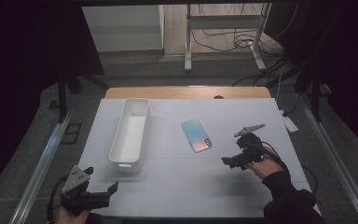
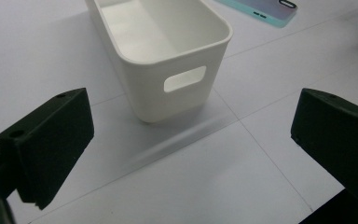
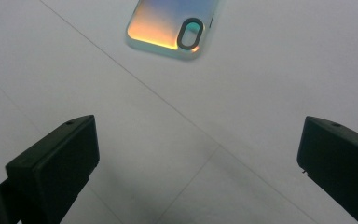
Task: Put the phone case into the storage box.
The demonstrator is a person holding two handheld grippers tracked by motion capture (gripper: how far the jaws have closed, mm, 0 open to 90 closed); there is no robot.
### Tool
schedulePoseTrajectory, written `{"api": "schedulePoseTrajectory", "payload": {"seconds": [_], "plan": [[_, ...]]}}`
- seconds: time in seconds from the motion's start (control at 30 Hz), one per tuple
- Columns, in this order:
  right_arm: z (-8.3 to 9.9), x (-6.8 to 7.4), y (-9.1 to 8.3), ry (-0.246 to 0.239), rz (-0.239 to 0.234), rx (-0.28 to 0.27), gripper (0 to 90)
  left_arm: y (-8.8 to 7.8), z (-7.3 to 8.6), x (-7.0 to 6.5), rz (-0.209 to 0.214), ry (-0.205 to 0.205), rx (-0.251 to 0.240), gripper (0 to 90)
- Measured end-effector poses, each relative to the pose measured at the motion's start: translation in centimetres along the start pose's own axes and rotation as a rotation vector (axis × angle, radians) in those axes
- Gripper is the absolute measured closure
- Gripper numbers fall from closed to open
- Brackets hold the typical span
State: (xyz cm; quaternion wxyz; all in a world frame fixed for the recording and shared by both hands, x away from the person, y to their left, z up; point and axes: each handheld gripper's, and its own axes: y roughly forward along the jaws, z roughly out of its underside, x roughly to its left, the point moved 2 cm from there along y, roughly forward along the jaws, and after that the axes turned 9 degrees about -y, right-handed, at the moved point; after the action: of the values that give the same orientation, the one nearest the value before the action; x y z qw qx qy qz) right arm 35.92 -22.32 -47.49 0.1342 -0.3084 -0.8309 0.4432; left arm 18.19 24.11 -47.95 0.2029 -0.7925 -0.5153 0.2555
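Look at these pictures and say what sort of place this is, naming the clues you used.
Probably a lab or studio set up for recording: a white-topped table lit from above amid dark surroundings, loose cables on the floor behind, and a metal stand. A person holds the left gripper and right gripper over it.

White bin (image 1: pixel 131 133) on the pale grey desk (image 1: pixel 191 186); right of the bin, an iridescent teal-to-orange phone case (image 1: pixel 196 134); both tools black.
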Motion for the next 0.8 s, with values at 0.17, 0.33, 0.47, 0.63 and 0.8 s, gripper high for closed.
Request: {"api": "schedulePoseTrajectory", "payload": {"seconds": [0.17,0.33,0.47,0.63,0.8], "plan": [[-0.7,0.0,0.5,-0.005,-0.004,-0.009,0.0,0.0,0.0,0.0,0.0,0.0,0.0,0.1],[-1.5,-0.1,1.0,-0.001,-0.017,-0.012,0.0,0.0,0.0,0.0,0.0,-0.001,-0.001,0.2],[-2.0,-0.1,1.4,-0.006,-0.029,-0.011,0.0,0.0,0.0,0.0,0.001,-0.001,-0.001,0.2],[-2.7,-0.1,2.0,-0.013,-0.032,0.003,0.0,0.0,0.0,0.0,0.002,-0.002,-0.001,0.2],[-3.4,-0.1,2.6,-0.022,-0.026,0.007,0.0,0.0,0.0,0.0,0.003,-0.001,-0.002,0.2]]}}
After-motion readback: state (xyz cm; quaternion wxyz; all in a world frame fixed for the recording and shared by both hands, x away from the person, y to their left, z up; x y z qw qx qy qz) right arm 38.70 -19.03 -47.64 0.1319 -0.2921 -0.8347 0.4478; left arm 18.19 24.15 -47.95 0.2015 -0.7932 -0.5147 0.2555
